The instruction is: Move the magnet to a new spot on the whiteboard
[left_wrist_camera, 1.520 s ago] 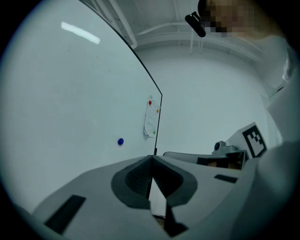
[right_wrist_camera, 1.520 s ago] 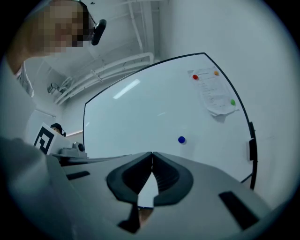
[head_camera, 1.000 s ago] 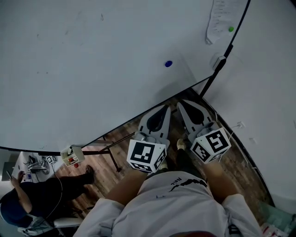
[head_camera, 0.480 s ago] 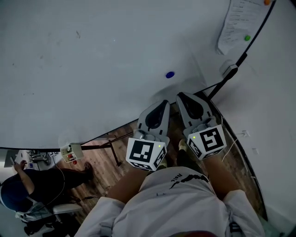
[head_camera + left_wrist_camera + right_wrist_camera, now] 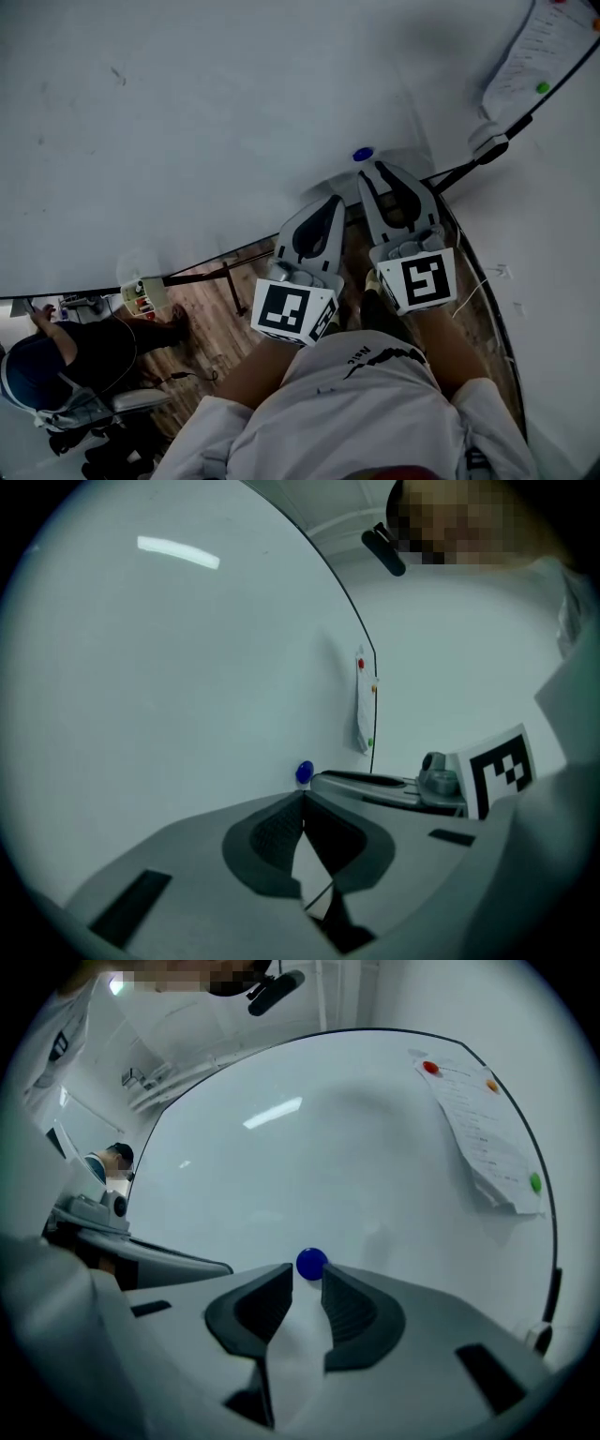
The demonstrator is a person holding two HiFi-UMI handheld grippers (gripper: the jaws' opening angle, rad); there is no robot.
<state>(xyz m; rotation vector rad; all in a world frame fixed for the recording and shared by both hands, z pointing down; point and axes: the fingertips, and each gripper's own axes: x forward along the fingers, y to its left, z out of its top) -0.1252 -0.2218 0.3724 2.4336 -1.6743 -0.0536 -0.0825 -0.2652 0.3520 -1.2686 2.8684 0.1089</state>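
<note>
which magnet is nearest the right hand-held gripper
The blue magnet, just beyond the opening jaws of the right hand-held gripper, nothing between them; the red, orange and green magnets pin a paper sheet far off.

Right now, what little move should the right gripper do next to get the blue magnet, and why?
Probably ease the right gripper forward a little. Its jaws are opening, and the blue magnet sits on the whiteboard just past their tips, not yet between them.
</note>
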